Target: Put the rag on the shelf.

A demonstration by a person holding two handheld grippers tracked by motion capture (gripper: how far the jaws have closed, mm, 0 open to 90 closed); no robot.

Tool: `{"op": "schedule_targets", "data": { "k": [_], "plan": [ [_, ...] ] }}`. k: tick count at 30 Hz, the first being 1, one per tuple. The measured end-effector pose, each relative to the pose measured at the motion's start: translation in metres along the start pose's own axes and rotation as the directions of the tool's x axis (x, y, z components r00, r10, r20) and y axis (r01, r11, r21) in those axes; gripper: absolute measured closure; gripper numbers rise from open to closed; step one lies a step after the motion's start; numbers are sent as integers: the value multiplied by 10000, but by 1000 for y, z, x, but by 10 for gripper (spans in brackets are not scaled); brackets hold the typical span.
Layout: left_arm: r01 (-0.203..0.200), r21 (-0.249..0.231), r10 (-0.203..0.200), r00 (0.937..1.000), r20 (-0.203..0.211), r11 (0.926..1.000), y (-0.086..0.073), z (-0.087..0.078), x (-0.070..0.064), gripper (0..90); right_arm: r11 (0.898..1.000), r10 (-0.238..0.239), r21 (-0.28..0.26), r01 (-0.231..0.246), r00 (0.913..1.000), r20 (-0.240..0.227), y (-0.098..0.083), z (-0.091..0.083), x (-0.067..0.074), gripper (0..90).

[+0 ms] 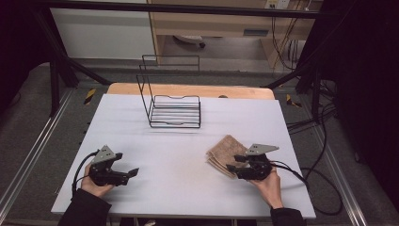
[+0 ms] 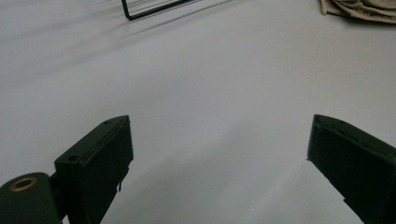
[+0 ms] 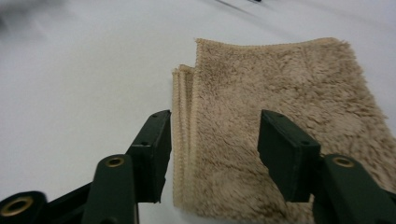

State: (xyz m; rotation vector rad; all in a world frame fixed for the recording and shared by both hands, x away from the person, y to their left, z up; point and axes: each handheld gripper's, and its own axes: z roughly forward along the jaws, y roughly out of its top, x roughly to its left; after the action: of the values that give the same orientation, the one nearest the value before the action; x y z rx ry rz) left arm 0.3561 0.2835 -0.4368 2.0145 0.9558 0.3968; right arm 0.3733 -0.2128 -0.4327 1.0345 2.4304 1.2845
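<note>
Near edge of the table (image 1: 179, 188): two forearms in dark sleeves enter from the bottom of the high view, each hand wrapped around a black gripper with a trailing cable.

Left gripper (image 1: 133, 172) sits over bare white table surface at the near left, jaws pointing toward the table's middle. In the left gripper view its jaws stand wide apart with nothing between them but tabletop (image 2: 210, 116); nothing held, nothing touched. A corner of the towel (image 2: 359, 8) and a bit of the rack's wire (image 2: 149, 10) show at the top of that view.

Right gripper (image 1: 230, 168) sits at the near right, nose against the near edge of the folded tan towel (image 1: 225, 151). In the right gripper view the jaws are partly open and straddle the towel's (image 3: 280, 93) near portion: one jaw lies just beside the stacked, stitched fold edges, the other over the fluffy top surface. Whether the pads press on the cloth cannot be told; the jaws are not clamped on it.

The towel lies flat on the table, right of centre, folded in several layers.

Farther back, centre: a black wire rack (image 1: 175, 112), tall frame at its left and rear, standing on the table with nothing in it.
</note>
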Motion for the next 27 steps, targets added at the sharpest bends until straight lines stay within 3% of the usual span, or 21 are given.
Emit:
{"op": "schedule_targets", "data": {
  "k": [3,7,12,13,20,27],
  "plan": [
    [-18,-7,18,10000,8,10000,0,0,-1,67,9989,-225,408,229,9997,-102,4,12,6,524],
    [-14,-28,14,10000,36,10000,0,-1,-1,69,9952,-434,876,426,9990,65,1,11,8,571],
    [-60,-20,60,10000,29,10000,1,-2,-2,69,9956,-367,870,355,9993,118,-4,5,11,571],
    [-58,-7,58,10000,31,10000,1,-1,-2,70,9931,-420,1099,399,9990,174,-8,5,11,571],
    [-78,65,78,10000,48,9999,1,0,-3,72,9915,-520,1205,492,9985,197,-11,13,13,577],
    [-77,59,76,10000,37,10000,0,0,-3,74,9898,-798,1221,735,9957,471,-13,14,14,671]
  ]
}}
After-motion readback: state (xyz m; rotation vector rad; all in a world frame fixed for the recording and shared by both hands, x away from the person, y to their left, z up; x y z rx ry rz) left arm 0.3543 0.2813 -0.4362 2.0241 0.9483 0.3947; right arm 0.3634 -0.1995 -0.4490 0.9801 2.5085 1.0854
